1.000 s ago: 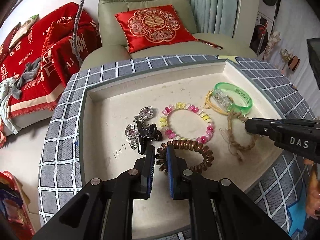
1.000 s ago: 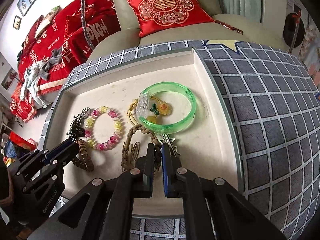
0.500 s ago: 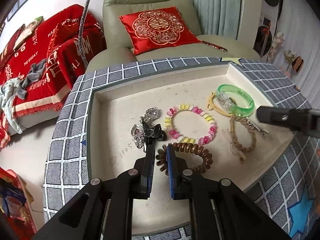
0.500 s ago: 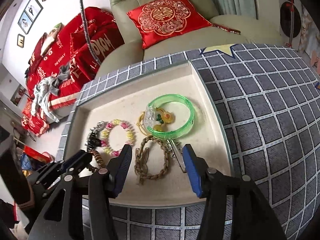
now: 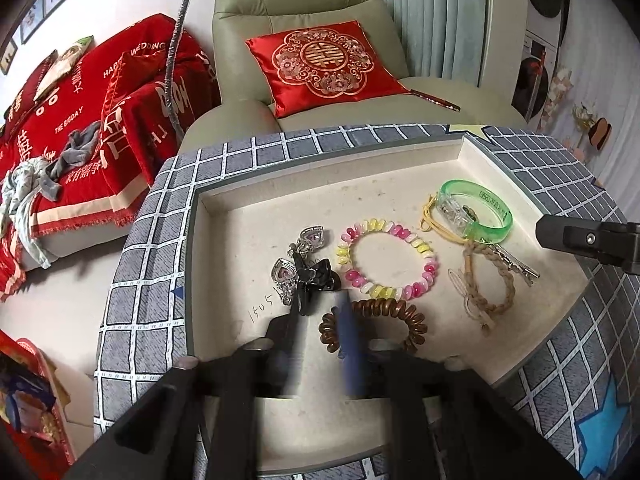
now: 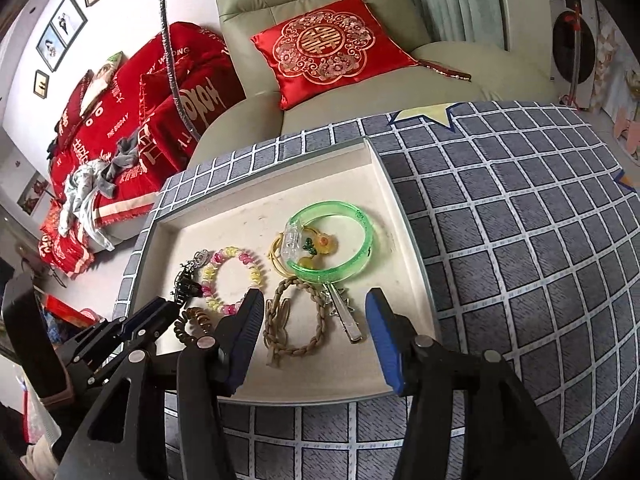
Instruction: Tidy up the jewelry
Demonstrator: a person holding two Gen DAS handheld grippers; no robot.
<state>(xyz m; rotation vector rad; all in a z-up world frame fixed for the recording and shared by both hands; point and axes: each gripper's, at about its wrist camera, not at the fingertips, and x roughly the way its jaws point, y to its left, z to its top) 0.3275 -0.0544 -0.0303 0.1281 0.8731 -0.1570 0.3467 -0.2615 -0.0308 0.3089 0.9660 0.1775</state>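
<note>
A beige recessed tray (image 5: 224, 240) holds the jewelry. My left gripper (image 5: 320, 300) hovers over the tray's near side. Its jaws are opening, blurred by motion, and press on nothing. A brown coil hair tie (image 5: 416, 320) lies just under its right finger. A black clip (image 5: 312, 276) with silver heart pieces sits beyond its left finger. My right gripper (image 6: 314, 300) is open above a braided rope bracelet (image 6: 316, 336) and a silver hair clip (image 6: 348, 320), touching neither. Also in the tray are a pink and yellow bead bracelet (image 5: 428, 268) and a green bangle (image 6: 360, 256).
The tray is set into a grey checked cloth surface (image 6: 520, 240). Behind it stands a pale green armchair (image 5: 304, 4) with a red cushion (image 5: 324, 64). A red-covered sofa (image 5: 80, 120) is at the left, and floor clutter shows at the lower left.
My left gripper's jaws, shut until half a second ago, have come apart. The right gripper went from shut to open and has drawn back a little from the rope bracelet.
</note>
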